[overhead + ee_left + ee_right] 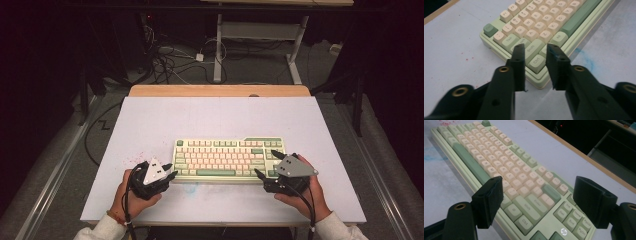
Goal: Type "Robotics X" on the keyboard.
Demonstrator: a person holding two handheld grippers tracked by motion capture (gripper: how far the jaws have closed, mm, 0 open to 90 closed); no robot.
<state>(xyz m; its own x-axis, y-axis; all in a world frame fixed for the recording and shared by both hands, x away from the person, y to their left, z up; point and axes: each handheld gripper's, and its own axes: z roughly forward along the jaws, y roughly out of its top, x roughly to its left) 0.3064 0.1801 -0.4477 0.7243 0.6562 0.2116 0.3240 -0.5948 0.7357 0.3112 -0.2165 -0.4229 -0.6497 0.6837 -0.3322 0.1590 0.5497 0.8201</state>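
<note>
A pale green keyboard (pixel 227 157) with cream and green keys lies flat at the middle of the white table (pixel 200 120). My left gripper (pixel 172 170) is at its near-left corner, open with a narrow gap. In the left gripper view the jaws (pixel 535 47) hover just over the Ctrl and Shift corner of the keyboard (pixel 541 22), with nothing between them. My right gripper (pixel 266 162) is at the keyboard's right end, open wide. In the right gripper view it (pixel 540 182) spans the Enter and right Shift area of the keyboard (pixel 499 157) without gripping it.
A wooden strip (pixel 220 90) borders the table's far edge. A blue smudge (pixel 584 60) and red specks (pixel 132 157) mark the table near the keyboard's left end. Cables (pixel 165 60) and a desk frame (pixel 260 50) stand on the floor beyond.
</note>
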